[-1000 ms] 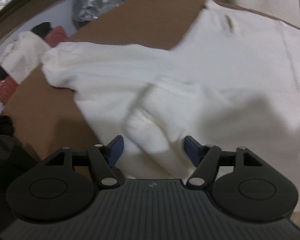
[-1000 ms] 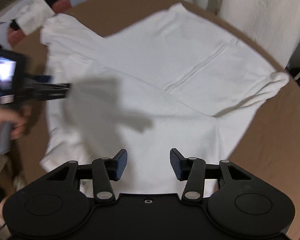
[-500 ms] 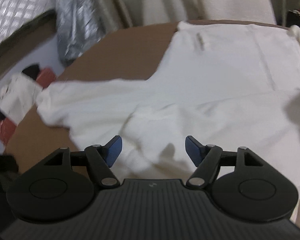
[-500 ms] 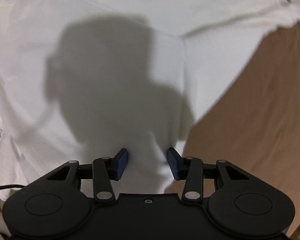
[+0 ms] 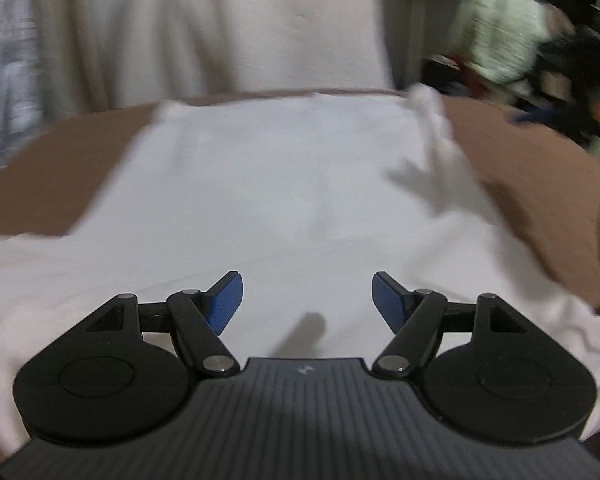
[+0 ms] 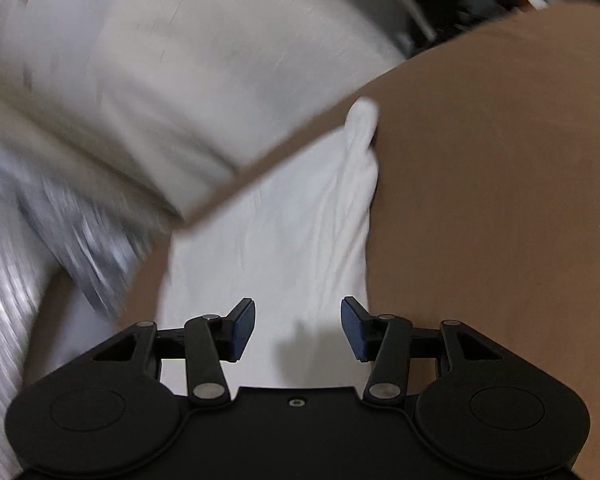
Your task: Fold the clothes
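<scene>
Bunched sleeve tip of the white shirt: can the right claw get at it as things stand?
Probably yes. The right claw stands open and empty over the white shirt, and the bunched sleeve tip lies straight ahead on the brown table with nothing between.

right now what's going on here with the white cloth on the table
A person is folding clothes with a handheld gripper in each hand. A white garment lies spread on a brown table, with one bunched corner at its far edge. The left gripper hangs over the middle of the cloth, jaws open and empty. The right gripper is over the garment's edge near the bare table; its jaws have just been opening, with nothing pinched between them.
</scene>
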The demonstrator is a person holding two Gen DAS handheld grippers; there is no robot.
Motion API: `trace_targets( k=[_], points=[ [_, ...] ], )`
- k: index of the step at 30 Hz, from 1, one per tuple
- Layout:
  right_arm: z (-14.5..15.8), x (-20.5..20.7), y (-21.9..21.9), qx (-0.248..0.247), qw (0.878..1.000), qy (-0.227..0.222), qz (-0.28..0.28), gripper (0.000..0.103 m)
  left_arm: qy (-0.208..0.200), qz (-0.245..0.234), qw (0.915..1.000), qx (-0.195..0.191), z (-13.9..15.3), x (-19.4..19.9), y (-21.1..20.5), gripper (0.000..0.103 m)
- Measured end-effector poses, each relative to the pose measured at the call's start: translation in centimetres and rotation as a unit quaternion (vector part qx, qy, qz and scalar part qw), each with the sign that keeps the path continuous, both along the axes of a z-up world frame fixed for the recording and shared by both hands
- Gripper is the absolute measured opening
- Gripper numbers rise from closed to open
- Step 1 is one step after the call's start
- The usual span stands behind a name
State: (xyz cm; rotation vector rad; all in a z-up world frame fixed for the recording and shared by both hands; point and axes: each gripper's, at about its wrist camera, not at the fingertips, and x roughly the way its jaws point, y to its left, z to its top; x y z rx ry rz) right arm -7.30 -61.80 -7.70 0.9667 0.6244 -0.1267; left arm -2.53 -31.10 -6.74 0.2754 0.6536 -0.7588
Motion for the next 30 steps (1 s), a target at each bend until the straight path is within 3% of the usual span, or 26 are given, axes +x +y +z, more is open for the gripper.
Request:
trace_targets(
  k=[3,6,10,13,15,16,18,20,24,26,29,30],
  points=[
    [-0.8,2.4,-2.5,0.030,0.999,-0.013,-0.020,0.055,-0.008,-0.047,0.9988,0.009,-0.2,0.4,-5.2,0.071],
    [-2.2,4.8,-3.1,0.018,0.999,0.000,-0.042,0.055,0.015,-0.069,0.9975,0.011,-1.0,1.7,-9.1,0.072],
    [-6.1,5.9,-4.0,0.042,0.997,0.008,-0.068,0.055,0.047,-0.084,0.9952,0.018,-2.6,3.7,-13.1,0.072],
    [-7.0,6.7,-4.4,0.026,0.997,0.010,-0.076,0.055,0.090,-0.092,0.9916,-0.013,-3.4,5.2,-13.7,0.072],
    [-7.2,7.9,-5.0,0.002,0.997,0.017,-0.078,0.055,0.128,-0.114,0.9844,-0.041,-4.0,5.7,-13.9,0.070],
    [-7.4,8.7,-5.3,-0.003,0.997,0.017,-0.079,0.055,0.146,-0.129,0.9797,-0.048,-4.2,5.8,-14.0,0.066],
    [-7.8,10.0,-5.7,-0.006,0.997,0.004,-0.076,0.053,0.170,-0.146,0.9736,-0.044,-4.7,5.7,-14.6,0.032],
    [-8.1,10.7,-5.8,-0.018,0.998,-0.010,-0.052,0.013,0.191,-0.139,0.9710,-0.036,-4.6,5.9,-14.7,0.013],
    [-6.1,10.9,-5.2,-0.141,0.988,-0.021,-0.053,0.010,0.233,-0.159,0.9556,-0.085,-2.3,6.3,-15.0,0.010],
    [-5.5,10.3,-6.1,-0.140,0.988,-0.045,-0.057,0.009,0.251,-0.179,0.9448,-0.111,-0.9,6.3,-15.4,0.010],
    [-5.9,9.8,-7.8,-0.143,0.984,-0.036,-0.095,0.006,0.284,-0.203,0.9319,-0.098,-1.9,5.5,-18.3,0.010],
    [-6.4,9.5,-8.2,-0.147,0.983,-0.027,-0.106,0.006,0.291,-0.204,0.9313,-0.081,-2.8,5.2,-19.4,0.010]
  ],
)
